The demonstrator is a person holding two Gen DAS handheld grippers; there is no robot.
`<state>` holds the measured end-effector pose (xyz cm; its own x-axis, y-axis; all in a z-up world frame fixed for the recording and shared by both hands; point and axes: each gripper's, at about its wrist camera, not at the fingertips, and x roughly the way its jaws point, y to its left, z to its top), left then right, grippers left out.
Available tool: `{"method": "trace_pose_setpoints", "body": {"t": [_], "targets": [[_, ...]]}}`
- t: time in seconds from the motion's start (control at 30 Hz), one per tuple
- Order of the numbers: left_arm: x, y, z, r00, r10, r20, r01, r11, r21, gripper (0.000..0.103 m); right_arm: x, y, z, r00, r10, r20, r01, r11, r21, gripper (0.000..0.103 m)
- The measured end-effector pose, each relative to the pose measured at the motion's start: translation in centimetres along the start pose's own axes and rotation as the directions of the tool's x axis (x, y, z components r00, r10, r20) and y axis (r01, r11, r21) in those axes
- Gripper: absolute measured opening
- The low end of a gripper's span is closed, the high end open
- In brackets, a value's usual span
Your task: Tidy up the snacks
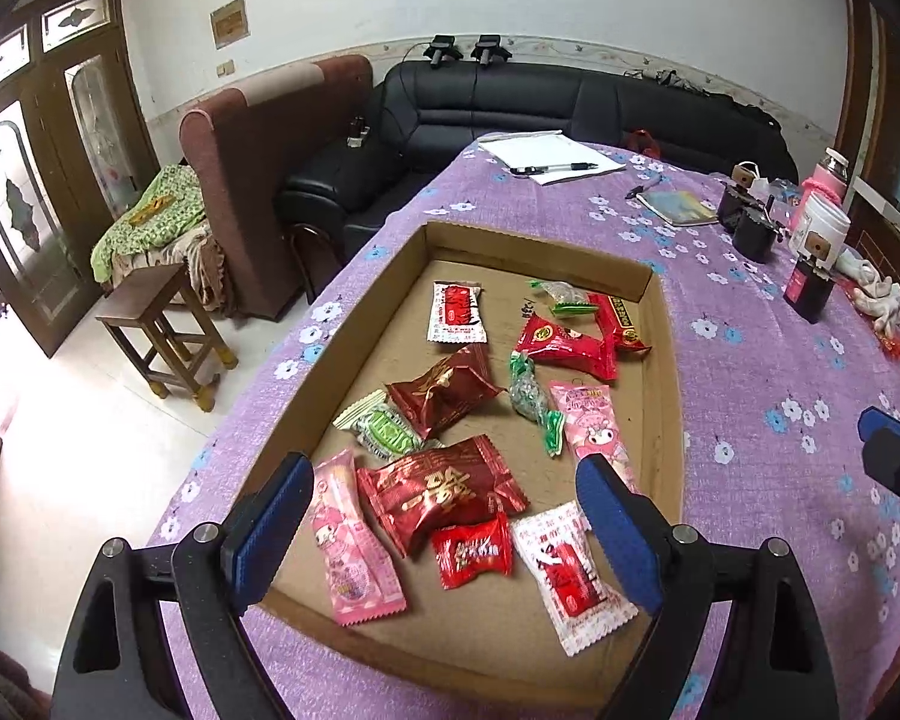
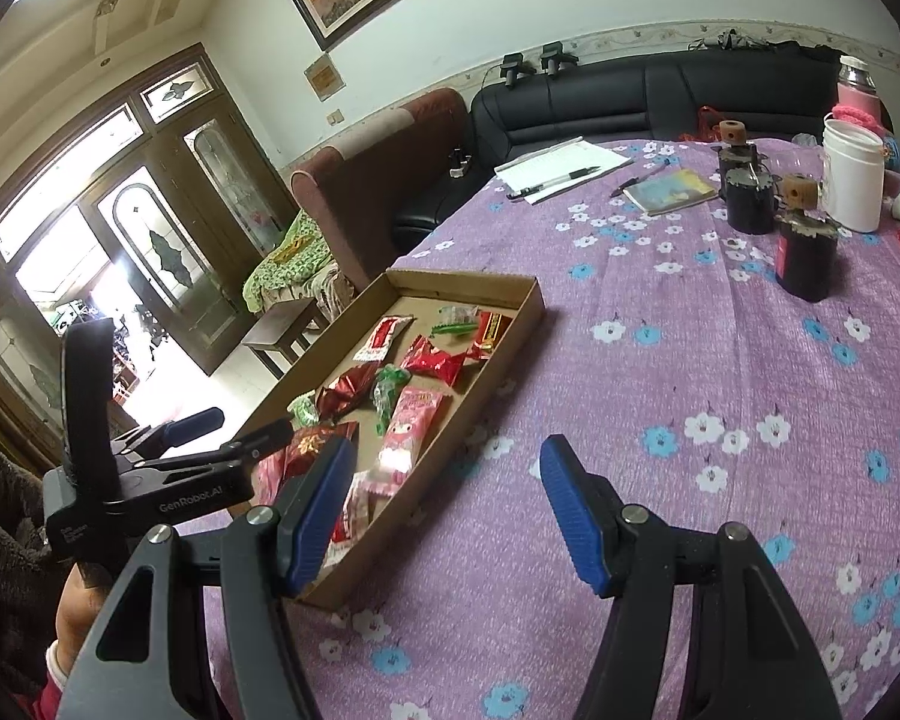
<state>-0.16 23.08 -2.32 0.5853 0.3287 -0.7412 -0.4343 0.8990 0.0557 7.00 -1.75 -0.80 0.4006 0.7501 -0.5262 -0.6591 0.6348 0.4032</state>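
Twelve or so wrapped snacks lie loose in the shallow cardboard tray (image 1: pixel 660 360), which sits on the table (image 1: pixel 780 372) under a purple flowered cloth. By my reading the gathering is done, since no wrapper shows on the cloth around the tray, though the table's near edge is out of view. What seems left is sorting within the tray, because the kinds are still mixed.

Among the biggest pieces, the dark red gold-printed packet (image 1: pixel 444 495) lies near the front, with a second one (image 1: pixel 444 390) further back. Two pink cartoon sachets (image 1: pixel 351 540) (image 1: pixel 591 426) lie apart, one at the left, one towards the right. Two white-and-red sachets (image 1: pixel 570 576) (image 1: pixel 455 312) sit at opposite ends. Smaller still are the little red candy (image 1: pixel 473 549) and the green twist-wrapped sweets (image 1: pixel 531 402).

Left claw (image 1: pixel 444 531) hangs over the tray's front end with its jaws spread wide, holding nothing, touching nothing I can see. Right claw (image 2: pixel 444 510) hovers over the cloth just beside the tray, roughly half open and empty.
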Motion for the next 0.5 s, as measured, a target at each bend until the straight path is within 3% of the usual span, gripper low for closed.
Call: {"method": "trace_pose_setpoints", "body": {"t": [0.2, 0.5], "targets": [[-1.1, -0.4, -1.2, 0.999, 0.018, 0.028, -0.019, 0.999, 0.026, 0.094, -0.4, 0.3, -1.1, 1.000, -0.002, -0.009, 0.002, 1.000, 0.001, 0.064], [-2.2, 0.4, -2.9, 0.999, 0.023, 0.042, -0.023, 1.000, -0.010, 0.095, -1.1, 0.8, -2.1, 1.000, -0.005, -0.008, 0.005, 1.000, -0.005, 0.064]]}}
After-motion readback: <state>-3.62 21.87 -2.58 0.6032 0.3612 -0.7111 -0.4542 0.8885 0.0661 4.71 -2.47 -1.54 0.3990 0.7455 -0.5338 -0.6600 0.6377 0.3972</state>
